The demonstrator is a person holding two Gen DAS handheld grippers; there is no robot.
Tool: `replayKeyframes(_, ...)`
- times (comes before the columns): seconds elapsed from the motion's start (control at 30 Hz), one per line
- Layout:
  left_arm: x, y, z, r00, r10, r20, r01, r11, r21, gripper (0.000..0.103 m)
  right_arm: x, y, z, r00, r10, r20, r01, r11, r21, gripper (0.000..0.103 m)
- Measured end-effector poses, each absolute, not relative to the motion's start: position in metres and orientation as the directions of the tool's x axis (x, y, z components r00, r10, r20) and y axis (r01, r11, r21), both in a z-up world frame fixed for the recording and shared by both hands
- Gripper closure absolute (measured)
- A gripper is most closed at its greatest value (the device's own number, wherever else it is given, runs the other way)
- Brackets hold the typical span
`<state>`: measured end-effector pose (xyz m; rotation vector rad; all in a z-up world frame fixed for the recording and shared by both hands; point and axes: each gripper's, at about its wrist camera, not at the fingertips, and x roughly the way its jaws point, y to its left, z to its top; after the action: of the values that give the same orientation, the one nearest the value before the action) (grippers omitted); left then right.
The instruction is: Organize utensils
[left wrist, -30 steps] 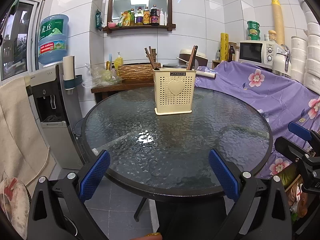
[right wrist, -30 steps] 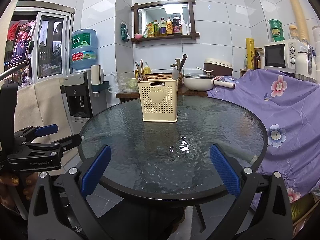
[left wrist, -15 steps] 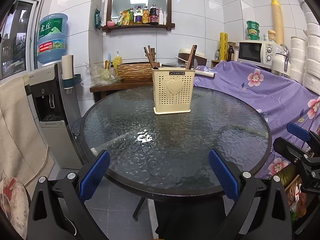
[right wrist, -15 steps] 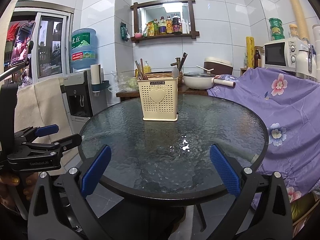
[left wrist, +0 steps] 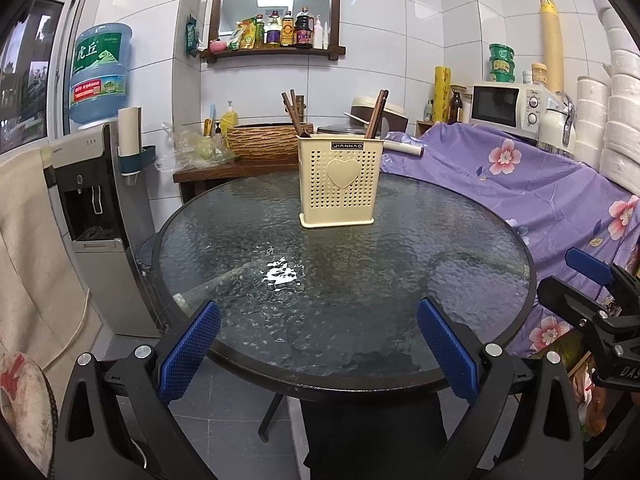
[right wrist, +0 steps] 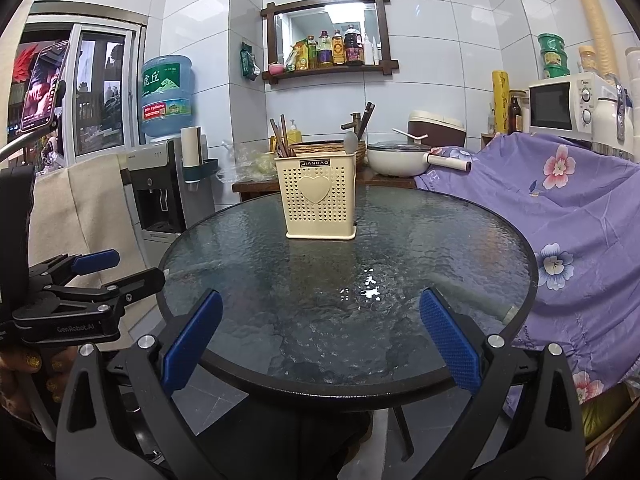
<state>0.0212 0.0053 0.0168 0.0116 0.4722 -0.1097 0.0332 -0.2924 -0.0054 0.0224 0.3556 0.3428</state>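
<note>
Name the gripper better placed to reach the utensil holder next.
Neither clearly: left gripper and right gripper are both open at the table's near edge, with the holder roughly centred ahead of each.

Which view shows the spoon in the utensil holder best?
The right wrist view: the spoon bowl stands clear above the utensil holder rim. In the left wrist view it is mostly hidden behind chopsticks.
</note>
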Motion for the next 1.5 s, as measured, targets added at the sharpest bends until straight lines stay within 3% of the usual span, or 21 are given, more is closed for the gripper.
replayKeyframes(1.5, 0.0216, 0.0101, 0.0154, 0.889, -0.056, -0.455, 0.068, 0.998, 0.009, 0.006, 0.0333, -0.2919, -0.0082, 0.878, 0.332, -0.345, -0.321, 0.943, 0.090, 0.006)
